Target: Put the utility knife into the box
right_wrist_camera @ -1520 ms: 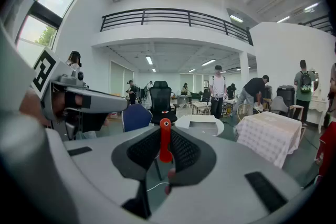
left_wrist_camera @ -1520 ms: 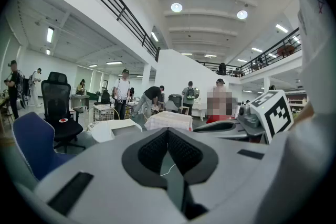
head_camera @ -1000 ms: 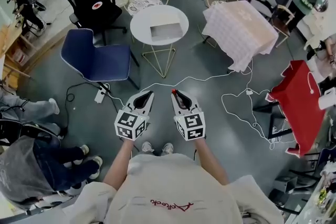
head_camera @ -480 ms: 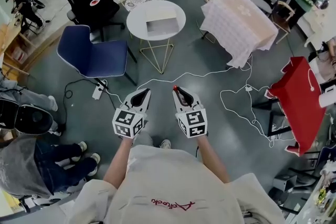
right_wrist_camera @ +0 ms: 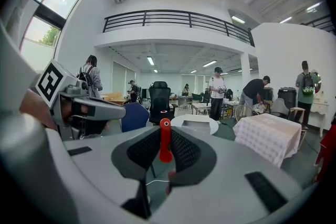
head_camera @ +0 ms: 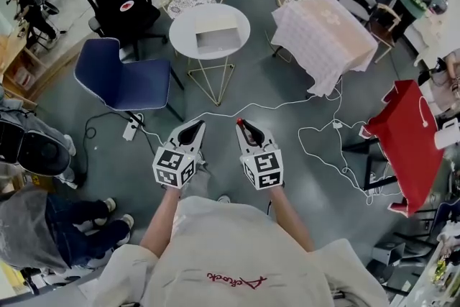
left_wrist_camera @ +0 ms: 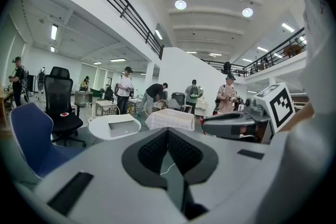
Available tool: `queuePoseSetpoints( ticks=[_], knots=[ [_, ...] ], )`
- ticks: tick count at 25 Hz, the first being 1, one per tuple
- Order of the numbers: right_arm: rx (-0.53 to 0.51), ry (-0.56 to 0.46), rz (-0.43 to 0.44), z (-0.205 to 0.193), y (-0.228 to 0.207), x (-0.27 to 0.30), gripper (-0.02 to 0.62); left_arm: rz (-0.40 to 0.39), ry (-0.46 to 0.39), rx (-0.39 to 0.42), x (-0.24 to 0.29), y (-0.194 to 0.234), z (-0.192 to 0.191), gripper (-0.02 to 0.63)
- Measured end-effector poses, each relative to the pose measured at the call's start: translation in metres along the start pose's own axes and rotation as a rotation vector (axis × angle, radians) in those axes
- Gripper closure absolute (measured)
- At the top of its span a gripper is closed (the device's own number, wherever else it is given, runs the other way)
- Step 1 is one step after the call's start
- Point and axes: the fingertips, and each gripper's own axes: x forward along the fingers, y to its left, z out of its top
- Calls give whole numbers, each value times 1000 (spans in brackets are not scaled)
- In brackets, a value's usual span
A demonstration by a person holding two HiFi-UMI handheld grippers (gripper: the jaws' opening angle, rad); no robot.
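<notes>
My right gripper (head_camera: 245, 129) is shut on a red utility knife (right_wrist_camera: 165, 141), whose end sticks up between the pads (right_wrist_camera: 184, 149) and shows as a red tip (head_camera: 239, 123) in the head view. My left gripper (head_camera: 192, 130) is beside it, shut, with nothing in it (left_wrist_camera: 168, 132). Both are held at waist height above the grey floor. The open white box (head_camera: 217, 42) lies on a round white table (head_camera: 187, 31) some way ahead, also seen as the box (left_wrist_camera: 122, 126) in the left gripper view and the box (right_wrist_camera: 195, 119) in the right gripper view.
A blue chair (head_camera: 122, 79) stands left of the table and a black office chair (head_camera: 118, 0) behind it. A table with a checked cloth (head_camera: 323, 39) is at the right, a red-covered stand (head_camera: 406, 140) further right. White cables (head_camera: 316, 133) trail across the floor. Seated people (head_camera: 43, 226) are at the left.
The scene has shifted slightly in the head view as I step forward. Both grippers keep the same pose, and the knife stays in the right one.
</notes>
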Motion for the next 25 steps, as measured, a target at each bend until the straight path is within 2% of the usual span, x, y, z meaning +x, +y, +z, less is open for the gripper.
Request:
queuePoseSetpoints(
  ticks=[13, 25],
  knots=[
    [-11, 10, -27, 2, -34, 40, 528, -47, -3, 6, 53, 20, 7, 594],
    [-32, 46, -18, 19, -67, 138, 528, -71, 3, -21, 131, 98, 22, 595]
  ],
)
